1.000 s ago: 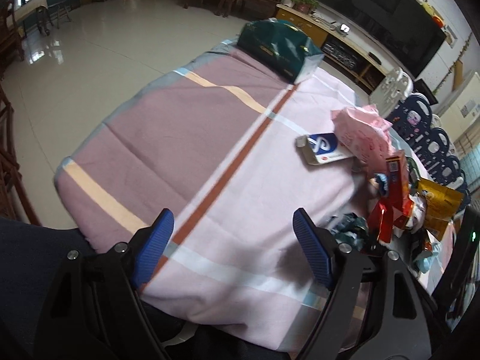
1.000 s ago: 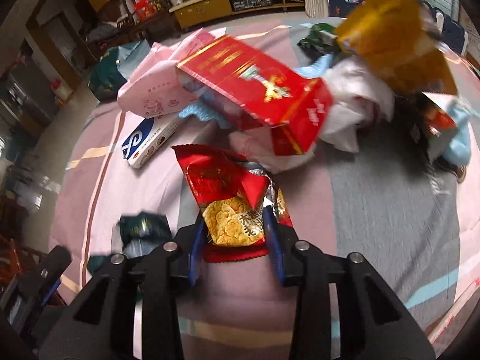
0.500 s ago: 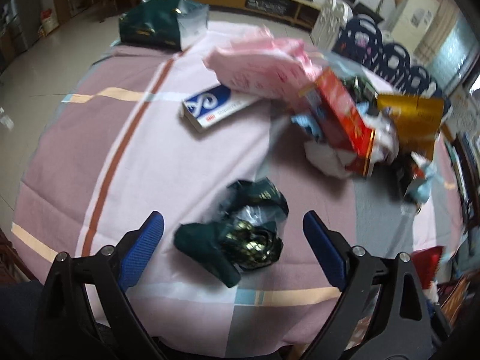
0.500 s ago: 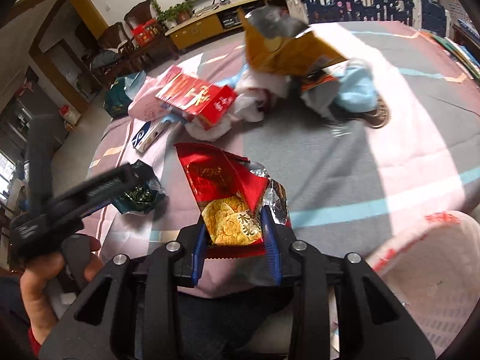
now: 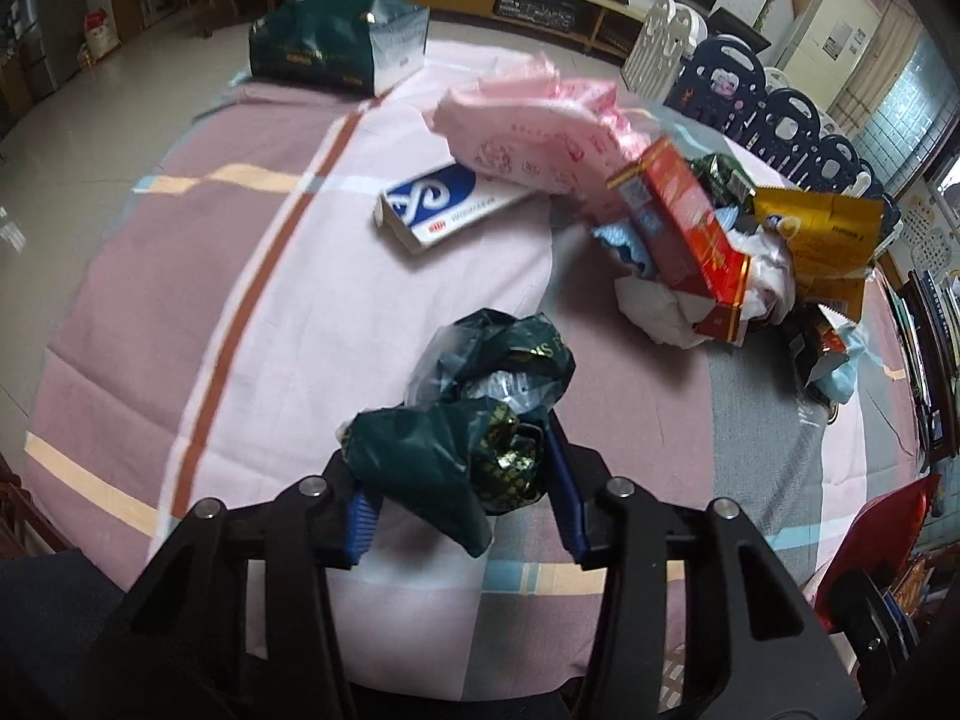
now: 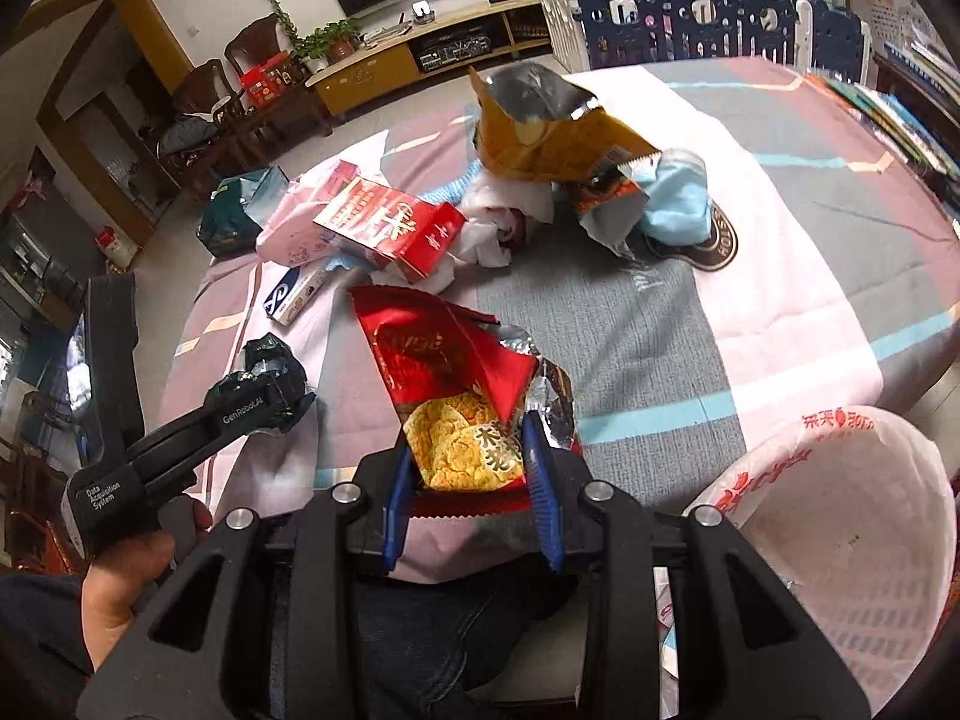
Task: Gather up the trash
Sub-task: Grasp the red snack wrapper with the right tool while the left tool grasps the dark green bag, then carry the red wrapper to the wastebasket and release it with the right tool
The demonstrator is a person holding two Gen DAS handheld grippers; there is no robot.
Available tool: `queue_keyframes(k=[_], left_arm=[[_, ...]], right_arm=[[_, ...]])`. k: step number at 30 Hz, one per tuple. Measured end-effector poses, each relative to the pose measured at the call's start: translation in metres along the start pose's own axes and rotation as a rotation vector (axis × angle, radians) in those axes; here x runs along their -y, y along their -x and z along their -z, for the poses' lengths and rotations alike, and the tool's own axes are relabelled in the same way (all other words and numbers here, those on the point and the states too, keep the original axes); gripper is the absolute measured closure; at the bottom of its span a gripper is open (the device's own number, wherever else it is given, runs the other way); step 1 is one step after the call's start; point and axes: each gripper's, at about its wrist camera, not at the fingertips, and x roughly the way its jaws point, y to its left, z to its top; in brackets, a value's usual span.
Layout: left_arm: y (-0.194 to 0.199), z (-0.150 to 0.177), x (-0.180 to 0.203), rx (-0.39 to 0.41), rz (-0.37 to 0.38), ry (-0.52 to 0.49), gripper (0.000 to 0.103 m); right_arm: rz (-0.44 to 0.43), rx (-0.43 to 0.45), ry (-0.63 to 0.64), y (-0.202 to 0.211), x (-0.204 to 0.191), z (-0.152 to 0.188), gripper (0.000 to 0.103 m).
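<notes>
Left hand-held gripper (image 5: 459,498) just closed onto crumpled green wrapper (image 5: 480,414); right hand-held gripper (image 6: 474,492) clamped on red snack bag (image 6: 447,390). Risk: springy green wrapper slipping out ahead onto tabletop (image 5: 270,300).

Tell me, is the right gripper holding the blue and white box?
No, the right gripper is clamped on a red snack bag, while the blue and white box lies untouched on the tablecloth.
</notes>
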Motion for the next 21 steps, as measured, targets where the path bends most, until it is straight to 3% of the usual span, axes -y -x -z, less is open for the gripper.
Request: queue_keyframes(k=[2, 8, 21], left_arm=[[0.014, -0.003, -0.002, 0.04, -0.04, 0.0, 0.055], [0.051, -0.007, -0.015, 0.112, -0.018, 0.042, 0.055], [0.066, -0.008, -0.028, 0.126, -0.014, 0.085, 0.055]], right_arm=[[0.014, 0.004, 0.012, 0.003, -0.006, -0.001, 0.069], [0.038, 0.004, 0.041, 0.008, -0.029, 0.001, 0.069], [0.028, -0.022, 0.056, 0.005, -0.05, 0.007, 0.069]])
